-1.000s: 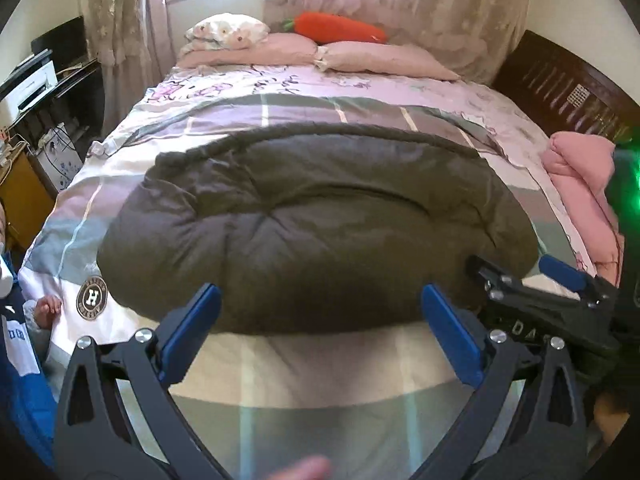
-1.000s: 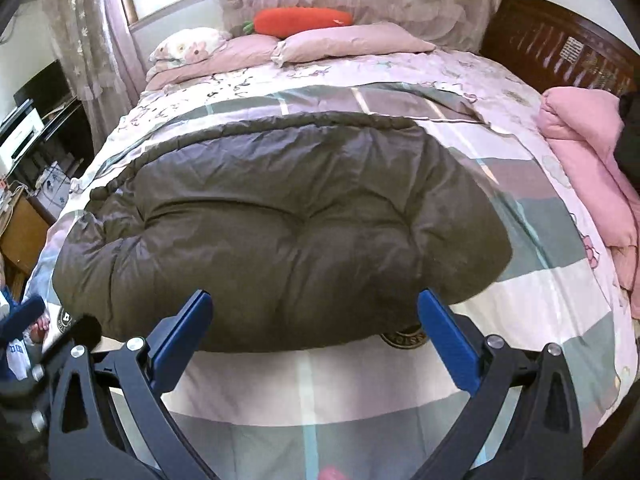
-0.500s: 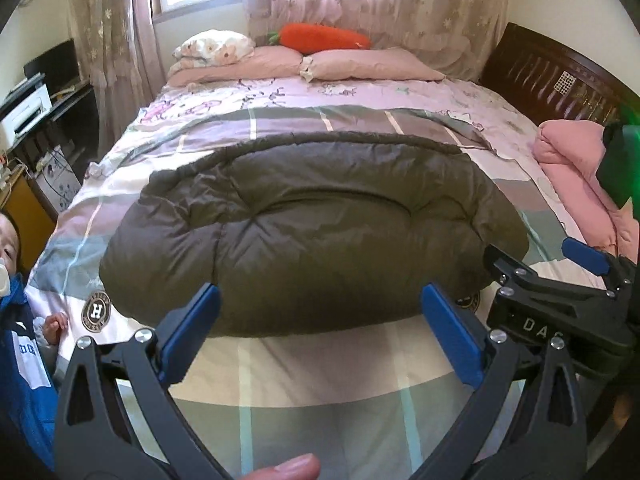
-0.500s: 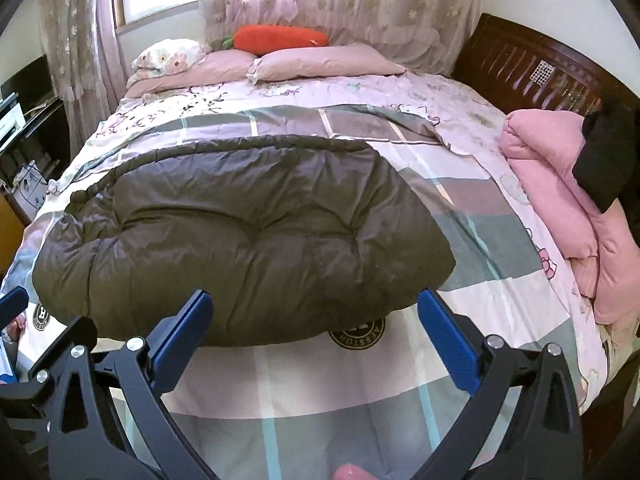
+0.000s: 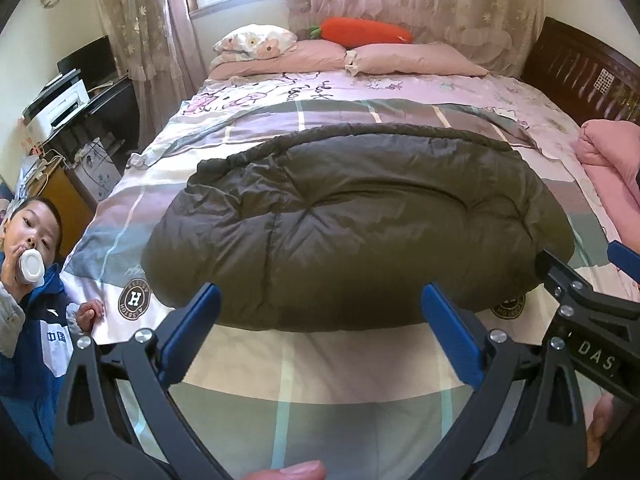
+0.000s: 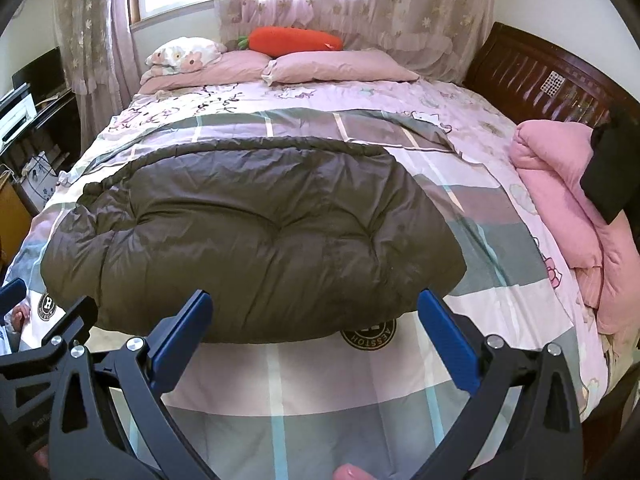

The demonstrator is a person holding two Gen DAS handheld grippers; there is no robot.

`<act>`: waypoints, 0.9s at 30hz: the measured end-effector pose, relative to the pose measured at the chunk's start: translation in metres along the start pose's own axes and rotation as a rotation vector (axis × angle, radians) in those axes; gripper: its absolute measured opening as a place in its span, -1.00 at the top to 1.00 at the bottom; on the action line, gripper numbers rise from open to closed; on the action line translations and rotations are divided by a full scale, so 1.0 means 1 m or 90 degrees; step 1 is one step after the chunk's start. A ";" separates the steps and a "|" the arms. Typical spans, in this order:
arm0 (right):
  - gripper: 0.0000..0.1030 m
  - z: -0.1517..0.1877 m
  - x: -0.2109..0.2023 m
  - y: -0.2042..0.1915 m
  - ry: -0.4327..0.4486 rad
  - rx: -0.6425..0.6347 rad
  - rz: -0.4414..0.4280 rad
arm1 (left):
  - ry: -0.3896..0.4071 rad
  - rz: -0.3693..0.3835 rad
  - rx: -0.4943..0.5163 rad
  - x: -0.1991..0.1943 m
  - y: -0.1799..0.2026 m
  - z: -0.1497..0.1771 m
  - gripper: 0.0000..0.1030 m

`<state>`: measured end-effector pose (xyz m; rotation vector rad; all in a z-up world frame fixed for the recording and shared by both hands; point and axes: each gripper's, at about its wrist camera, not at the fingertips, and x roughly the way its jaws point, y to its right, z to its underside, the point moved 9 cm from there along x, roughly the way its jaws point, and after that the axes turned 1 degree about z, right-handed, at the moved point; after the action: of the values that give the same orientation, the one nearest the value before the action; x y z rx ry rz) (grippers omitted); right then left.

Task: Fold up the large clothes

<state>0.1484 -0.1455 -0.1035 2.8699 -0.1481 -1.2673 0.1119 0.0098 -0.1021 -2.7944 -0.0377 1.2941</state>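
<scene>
Far to the left of the left gripper [image 5: 320, 320], a child in a blue jacket [image 5: 30, 276] stands at the bed's edge with a white bottle [image 5: 31, 267] at the mouth. The left gripper itself is spread wide and grips nothing; just beyond its blue fingertips [image 5: 200, 312] lies the dark padded jacket [image 5: 352, 232], folded into a broad puffy slab flat on the checked quilt [image 5: 280, 380], its near hem between the two tips and not touching them. To its right the right gripper [image 6: 316, 320] is likewise released and empty-handed, with the same jacket ahead and slightly to its left. Farther right of that gripper a pink blanket [image 6: 568, 216] is bundled beside the dark wooden headboard [image 6: 540, 76]. Straight ahead, past the jacket, pink pillows [image 6: 340, 66] and an orange carrot cushion [image 6: 296, 40] sit under the curtained window.
</scene>
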 end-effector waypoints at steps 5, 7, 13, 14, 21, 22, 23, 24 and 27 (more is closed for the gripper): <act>-0.97 0.001 0.001 0.000 -0.001 0.002 0.000 | -0.006 0.006 -0.006 0.002 0.001 0.001 -0.96; -0.97 0.002 0.001 0.000 0.000 0.001 0.001 | -0.005 0.006 -0.005 0.001 0.001 0.001 -0.96; -0.97 0.001 0.001 -0.001 0.000 0.001 -0.001 | -0.003 0.003 -0.006 0.001 0.000 0.001 -0.96; -0.97 0.001 0.001 -0.001 0.000 0.002 0.000 | -0.003 0.004 -0.006 0.001 -0.001 0.001 -0.96; -0.97 0.002 0.001 -0.001 0.000 0.003 0.003 | -0.005 0.006 -0.006 0.001 -0.001 0.002 -0.96; -0.97 0.002 0.001 0.000 -0.001 0.002 0.003 | -0.005 0.008 -0.006 0.001 -0.001 0.002 -0.96; -0.97 0.002 0.001 0.000 -0.001 0.002 0.002 | -0.005 0.008 -0.005 0.001 -0.001 0.002 -0.96; -0.97 0.002 0.001 0.000 -0.001 0.002 0.002 | -0.005 0.007 -0.004 0.001 -0.001 0.003 -0.96; -0.97 0.003 0.002 0.001 -0.003 0.002 0.002 | -0.007 0.009 -0.004 0.001 -0.001 0.003 -0.96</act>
<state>0.1473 -0.1468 -0.1073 2.8678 -0.1554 -1.2741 0.1101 0.0111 -0.1052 -2.7978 -0.0223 1.3147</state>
